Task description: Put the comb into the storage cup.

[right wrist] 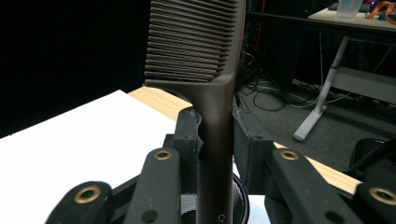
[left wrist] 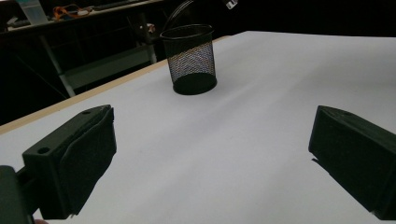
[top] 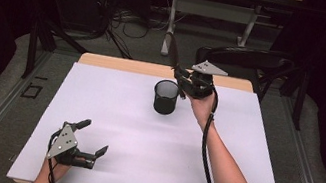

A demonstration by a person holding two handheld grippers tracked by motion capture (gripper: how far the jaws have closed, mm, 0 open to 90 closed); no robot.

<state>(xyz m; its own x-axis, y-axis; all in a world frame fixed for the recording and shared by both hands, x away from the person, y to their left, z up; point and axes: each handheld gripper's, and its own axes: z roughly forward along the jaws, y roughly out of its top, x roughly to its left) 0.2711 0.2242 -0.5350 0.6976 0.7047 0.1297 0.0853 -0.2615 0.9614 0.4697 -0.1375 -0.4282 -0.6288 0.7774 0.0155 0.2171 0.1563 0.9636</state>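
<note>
While the right hand-held gripper (top: 184, 81) is clamped tight on the handle of a dark brown comb (right wrist: 205, 70), the comb's toothed end rises above the jaws and its handle end sits just over the rim of the black mesh cup (top: 165, 97) on the desk (top: 143, 134). Near the desk's front edge, the left hand-held gripper (top: 93, 136) rests with its jaws spread wide, holding nothing.

The left gripper (left wrist: 212, 154) has its two black jaws spread wide over the white table (left wrist: 261, 93), with nothing between them. Farther off, a black mesh cup (left wrist: 189, 58) stands upright on the table near its wooden edge (left wrist: 93, 93). Dark floor and furniture lie beyond.
</note>
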